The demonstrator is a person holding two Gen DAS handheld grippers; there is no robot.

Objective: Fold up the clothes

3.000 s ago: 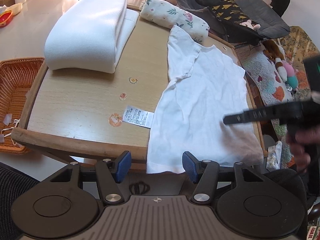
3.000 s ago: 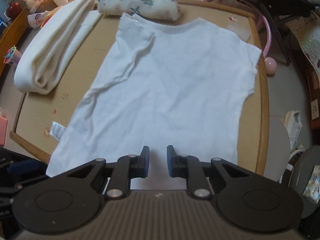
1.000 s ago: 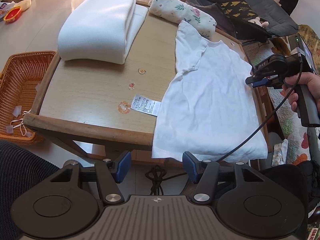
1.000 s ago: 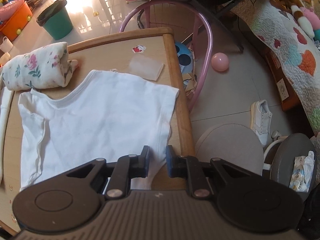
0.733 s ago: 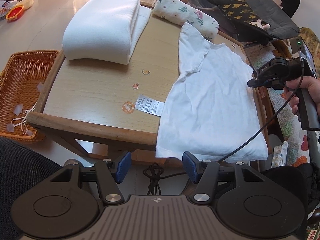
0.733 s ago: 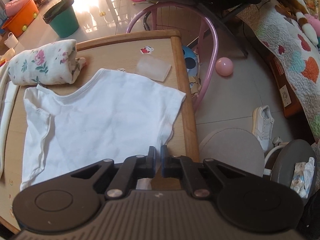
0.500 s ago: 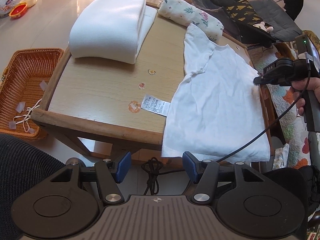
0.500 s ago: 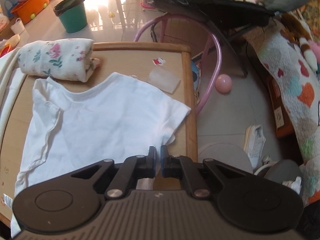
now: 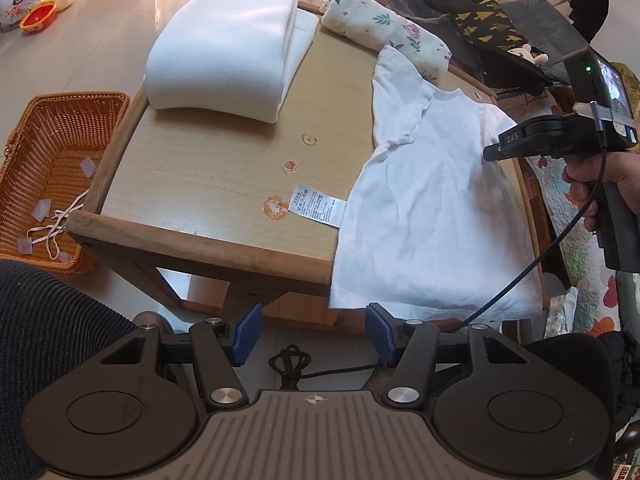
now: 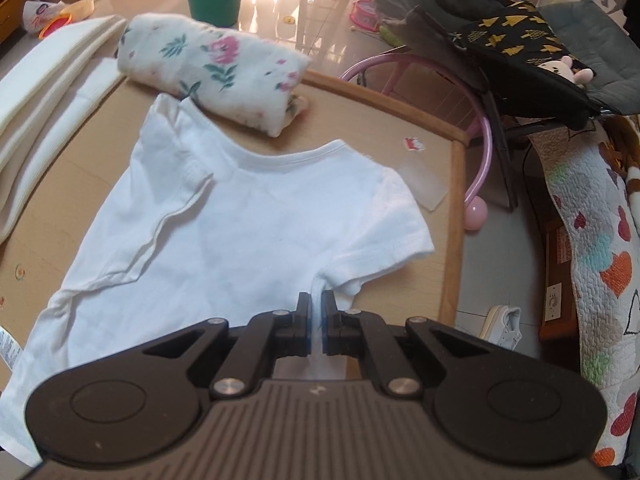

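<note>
Your right gripper (image 10: 316,306) has just been closing, and its jaws now pinch a fold of the white T-shirt (image 10: 256,240) at the side seam under the sleeve (image 10: 394,226); the cloth rises in a small ridge between the pads. From that pinch the sleeve fans out toward 2 o'clock, the neckline curves across at 12, and the body of the shirt spreads away toward 9 and 7, flat on the wooden table (image 10: 454,184) with its other sleeve folded inward. Your left gripper (image 9: 314,334) hangs off the near edge of the table with its blue pads (image 9: 248,334) well apart and nothing between them; the shirt's hem lies just beyond its right finger, at about 1 o'clock, drooping a little over the table edge. In that left view your hand (image 9: 600,184) grips the right tool's handle at 3 o'clock, over the shirt's far side. A care label (image 9: 318,210) sticks out from the shirt's left edge onto bare wood. Farther out, a rolled floral cloth (image 10: 216,68) lies touching the shirt's shoulder at 11 o'clock in the right view, and a stack of folded white towels (image 9: 228,44) sits at the table's far left corner. On the floor at 9 o'clock of the left view stands a wicker basket (image 9: 24,136)
</note>
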